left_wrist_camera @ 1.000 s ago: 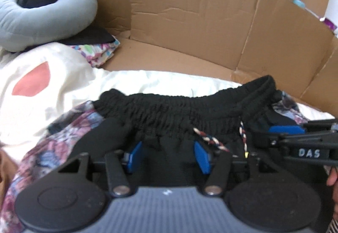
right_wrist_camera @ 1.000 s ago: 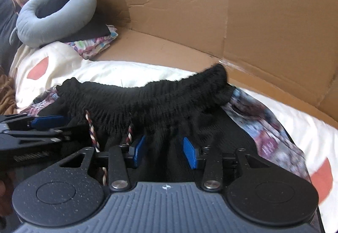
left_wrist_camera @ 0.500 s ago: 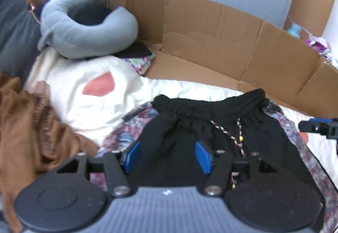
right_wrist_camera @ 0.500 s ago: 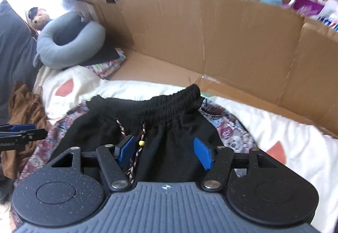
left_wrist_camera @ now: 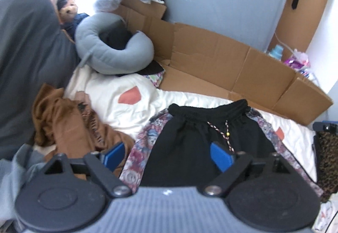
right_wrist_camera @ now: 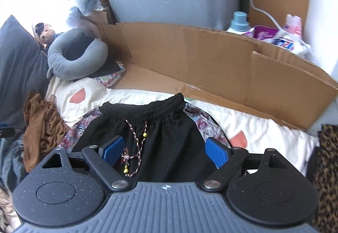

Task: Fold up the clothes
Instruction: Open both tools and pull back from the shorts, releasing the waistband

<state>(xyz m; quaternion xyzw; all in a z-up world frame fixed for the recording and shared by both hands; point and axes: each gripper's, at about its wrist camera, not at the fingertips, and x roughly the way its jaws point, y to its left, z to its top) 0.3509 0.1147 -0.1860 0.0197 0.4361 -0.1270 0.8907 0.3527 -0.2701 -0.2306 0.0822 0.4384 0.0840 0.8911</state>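
From my left gripper (left_wrist_camera: 166,156) I see both blue pads spread wide with nothing between them; the jaws hang above the cloth, holding no fabric. My right gripper (right_wrist_camera: 163,149) reads the same way: pads far apart, empty, raised over the garment.

The black shorts (left_wrist_camera: 200,138) lie flat in the lower centre of the left view, waistband toward the top of the frame, on a floral garment (left_wrist_camera: 145,140) that shows along both of their sides; in the right view the black shorts (right_wrist_camera: 162,133) sit centre frame, just beyond the pads. The braided drawstring (right_wrist_camera: 135,146) trails down from the waistband with yellow beads on it, its lower end close to the left pad in that view.

Under everything is a cream bedcover (left_wrist_camera: 126,104) with salmon patches; a crumpled brown garment (left_wrist_camera: 63,119) lies at left of the frame, beside the floral one. A grey neck pillow (left_wrist_camera: 114,51) rests in the upper left, with a teddy bear (left_wrist_camera: 69,11) behind it; a flattened cardboard box (left_wrist_camera: 232,64) stands across the middle, beyond the shorts. In the right view, bottles (right_wrist_camera: 238,22) appear in the upper right behind the cardboard; a leopard-print cloth (right_wrist_camera: 327,159) fills the right edge.
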